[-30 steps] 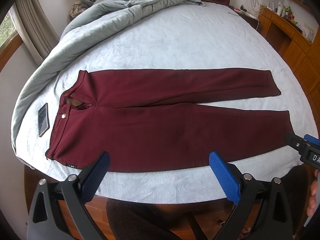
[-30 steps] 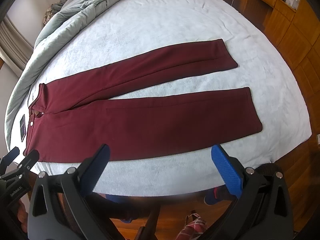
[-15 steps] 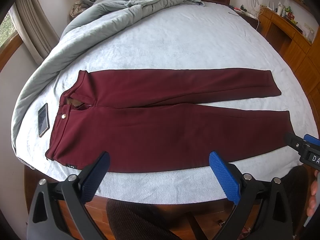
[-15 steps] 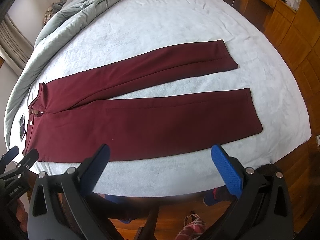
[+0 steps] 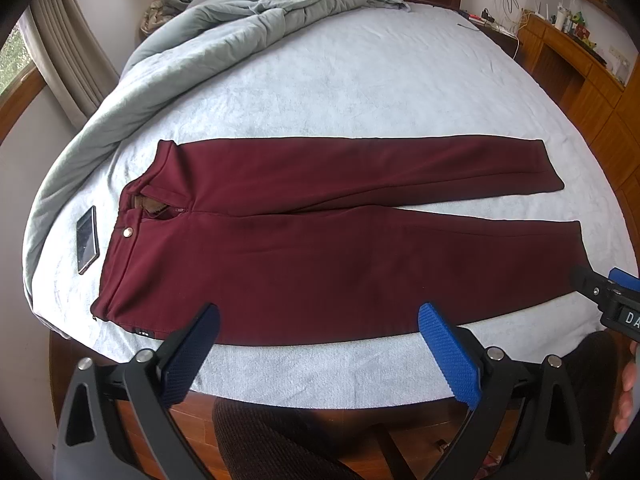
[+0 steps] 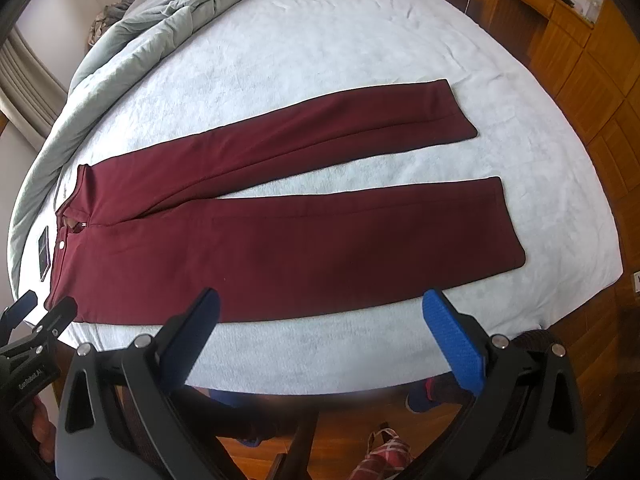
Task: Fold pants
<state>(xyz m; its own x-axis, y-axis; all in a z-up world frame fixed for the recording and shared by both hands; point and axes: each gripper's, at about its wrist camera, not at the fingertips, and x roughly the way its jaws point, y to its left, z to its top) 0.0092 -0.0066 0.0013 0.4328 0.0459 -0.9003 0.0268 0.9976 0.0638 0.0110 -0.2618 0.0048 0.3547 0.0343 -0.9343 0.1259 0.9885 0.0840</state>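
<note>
At 9 o'clock in the left wrist view, a phone [image 5: 88,240] lies face up on the bed [image 5: 360,80], just beside the waistband of the pants [image 5: 320,248]. A grey duvet [image 5: 224,28] is bunched from 9 up to 12 o'clock, along the bed's far edge.

The pants — dark red, spread flat, unfolded — run across the middle of the bed, waist at 9 o'clock, hems at 3. The fly is open, with a button [image 5: 128,233] showing on the waistband. The 2 legs part toward the hems, a wedge of sheet between them; the far leg ends at about 2 o'clock, the near leg at 3.

At 6 o'clock the left gripper [image 5: 318,344] hangs over the bed's near edge, its jaws spread wide and empty, the blue pads [image 5: 448,356] apart and clear of the cloth. At 4 o'clock the right gripper's tips [image 5: 600,292] show at the frame edge, near the hem of the near leg.

In the right wrist view the right gripper [image 6: 320,328] is likewise gaping with nothing between its jaws, over the near edge below the pants [image 6: 280,248]. The left gripper [image 6: 36,320] sits at 8 o'clock near the waist corner. Wooden cabinets [image 6: 580,52] stand at 2 o'clock.
</note>
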